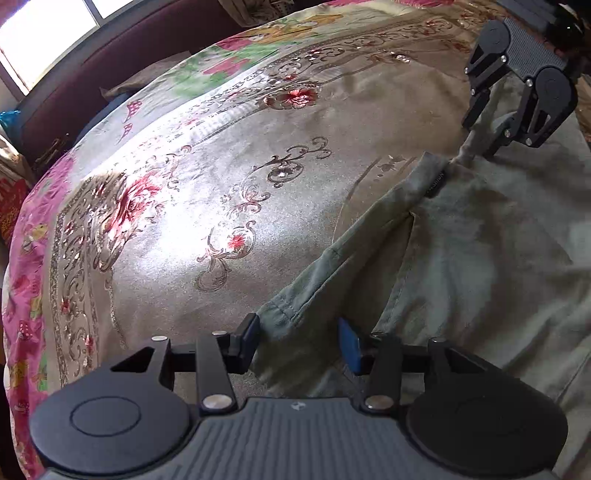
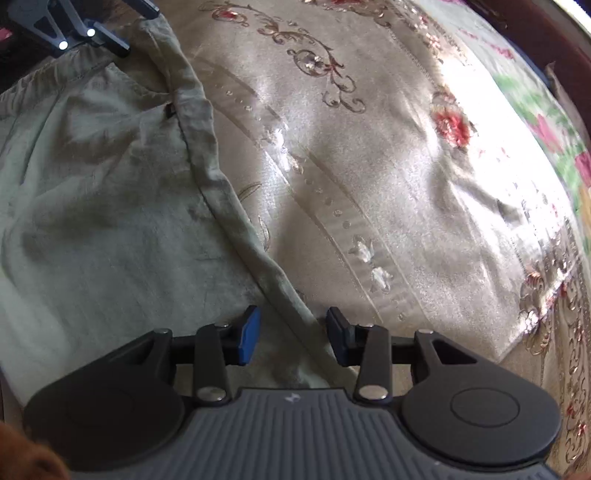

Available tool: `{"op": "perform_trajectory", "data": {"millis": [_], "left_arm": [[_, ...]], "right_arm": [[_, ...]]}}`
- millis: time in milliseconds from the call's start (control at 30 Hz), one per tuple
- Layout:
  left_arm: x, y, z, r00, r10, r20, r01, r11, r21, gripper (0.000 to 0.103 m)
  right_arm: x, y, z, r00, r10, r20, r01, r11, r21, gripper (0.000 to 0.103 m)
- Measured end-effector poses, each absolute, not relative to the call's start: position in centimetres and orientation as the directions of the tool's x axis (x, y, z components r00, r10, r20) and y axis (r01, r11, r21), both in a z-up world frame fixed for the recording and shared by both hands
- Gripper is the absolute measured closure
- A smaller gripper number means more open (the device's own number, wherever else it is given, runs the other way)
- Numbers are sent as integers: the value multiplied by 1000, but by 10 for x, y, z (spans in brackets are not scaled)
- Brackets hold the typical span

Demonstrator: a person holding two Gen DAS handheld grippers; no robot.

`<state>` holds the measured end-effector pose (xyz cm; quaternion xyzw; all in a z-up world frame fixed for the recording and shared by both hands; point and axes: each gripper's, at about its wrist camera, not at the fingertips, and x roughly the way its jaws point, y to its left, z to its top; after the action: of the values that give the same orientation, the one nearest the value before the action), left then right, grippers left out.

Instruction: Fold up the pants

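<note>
Olive-green pants [image 1: 480, 236] lie spread on a floral satin bedspread [image 1: 207, 206]. In the left wrist view my left gripper [image 1: 301, 341] is open, its blue pads on either side of a waistband corner [image 1: 280, 314]. In the same view my right gripper [image 1: 484, 136] is at the far waistband corner, fabric pulled up at its tips. In the right wrist view my right gripper [image 2: 291, 338] is open with the waistband edge [image 2: 284, 295] running between its pads. The pants [image 2: 92, 206] fill the left there, and my left gripper [image 2: 92, 37] shows at the top left.
The bedspread [image 2: 388, 177] stretches wide beside the pants. A dark maroon headboard [image 1: 74, 88] and a bright window [image 1: 44, 29] lie beyond the bed's far edge. Pink floral border [image 1: 22, 295] marks the bed's left side.
</note>
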<state>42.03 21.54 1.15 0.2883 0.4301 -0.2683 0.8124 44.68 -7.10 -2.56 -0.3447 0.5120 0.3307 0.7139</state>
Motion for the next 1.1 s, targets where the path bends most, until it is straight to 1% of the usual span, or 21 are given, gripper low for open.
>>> {"op": "perform_trajectory", "data": {"millis": [100, 167, 300, 433, 467, 500, 533, 567, 600, 633, 667, 700, 767, 800, 867, 967, 1100], "left_arm": [[424, 219, 11, 461, -192, -867, 697, 683, 220, 42], [429, 216, 4, 449, -183, -875, 707, 671, 223, 42], [444, 216, 1, 441, -179, -880, 704, 676, 216, 36], [451, 212, -8, 429, -155, -890, 716, 659, 230, 35], [451, 208, -14, 431, -136, -892, 719, 649, 249, 33], [451, 204, -18, 437, -118, -892, 721, 639, 269, 30], [452, 202, -19, 442, -108, -891, 712, 646, 275, 30], [452, 203, -17, 443, -107, -890, 700, 662, 269, 33], [450, 205, -16, 445, -116, -888, 692, 674, 259, 43], [446, 206, -14, 450, -126, -884, 690, 678, 255, 50], [441, 205, -14, 470, -119, -875, 684, 675, 276, 58], [434, 203, -13, 497, -107, -861, 680, 664, 310, 64], [423, 200, -12, 537, -86, -839, 667, 652, 360, 70], [417, 199, -9, 556, -76, -827, 656, 651, 382, 72], [405, 201, -2, 596, -64, -800, 629, 657, 416, 74], [381, 210, 17, 644, -63, -763, 581, 689, 433, 76], [324, 221, 44, 698, -68, -713, 532, 716, 452, 77]], "right_arm": [[452, -75, -26, 192, 125, -973, -829, 552, -92, 62], [451, -75, -29, 193, 124, -973, -827, 554, -94, 62], [445, -77, -30, 208, 126, -970, -827, 552, -106, 62], [442, -78, -34, 228, 125, -966, -799, 590, -112, 64], [441, -77, -35, 231, 118, -966, -798, 591, -119, 69], [440, -76, -35, 228, 119, -966, -797, 593, -115, 77], [439, -75, -34, 230, 119, -966, -791, 601, -114, 82], [438, -75, -33, 244, 109, -964, -778, 615, -128, 98], [436, -75, -32, 264, 95, -960, -766, 626, -149, 101], [435, -76, -31, 282, 88, -955, -754, 635, -164, 101], [433, -78, -29, 304, 79, -949, -740, 648, -183, 101], [430, -79, -27, 325, 67, -943, -725, 658, -204, 101], [421, -83, -21, 361, 53, -931, -711, 662, -238, 101], [415, -85, -15, 381, 52, -923, -703, 664, -253, 101], [402, -92, 2, 424, 69, -903, -681, 682, -268, 101], [375, -103, 33, 499, 97, -861, -631, 723, -283, 101], [312, -115, 74, 572, 185, -799, -605, 753, -259, 101]]}}
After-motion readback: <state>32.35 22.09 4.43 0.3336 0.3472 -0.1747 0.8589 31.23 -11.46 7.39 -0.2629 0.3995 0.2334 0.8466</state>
